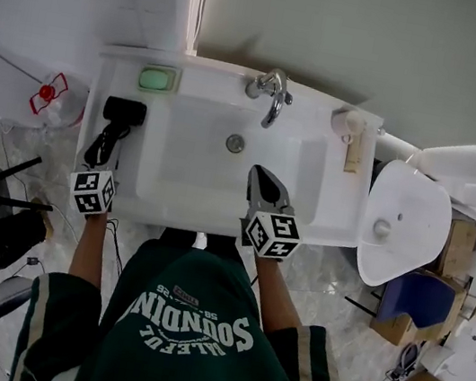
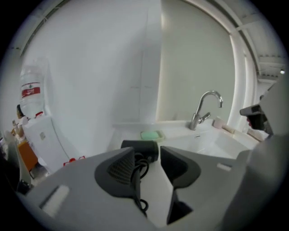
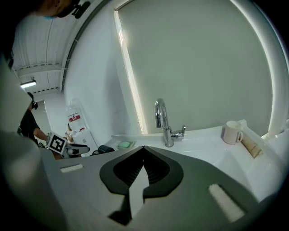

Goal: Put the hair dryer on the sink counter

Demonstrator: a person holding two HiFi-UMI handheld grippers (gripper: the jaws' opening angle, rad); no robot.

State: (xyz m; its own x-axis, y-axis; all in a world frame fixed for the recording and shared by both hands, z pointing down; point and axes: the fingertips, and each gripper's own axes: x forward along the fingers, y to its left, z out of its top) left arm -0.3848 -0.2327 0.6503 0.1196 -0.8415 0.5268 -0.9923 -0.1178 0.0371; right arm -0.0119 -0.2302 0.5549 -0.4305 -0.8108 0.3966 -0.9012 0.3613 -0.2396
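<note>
The black hair dryer [image 1: 124, 110] lies on the left wing of the white sink counter [image 1: 323, 227], its coiled cord [image 1: 103, 145] trailing toward the front edge. My left gripper [image 1: 101, 163] hovers just behind the dryer's handle end. In the left gripper view the left gripper [image 2: 147, 153] stands open; the hair dryer [image 2: 141, 145] sits ahead of the tips and loose cord [image 2: 139, 169] runs through the gap without being pinched. My right gripper [image 1: 258, 172] hangs over the basin with jaws together. The right gripper view shows the right gripper [image 3: 143, 148] shut and empty, the hair dryer [image 3: 104, 148] far left.
A green soap dish [image 1: 158, 80] sits behind the dryer. The chrome faucet [image 1: 272, 91] stands at the back centre, a mug [image 1: 346, 122] at the back right corner. A white toilet lid [image 1: 405, 224] is to the right, a water bottle [image 1: 54, 98] to the left.
</note>
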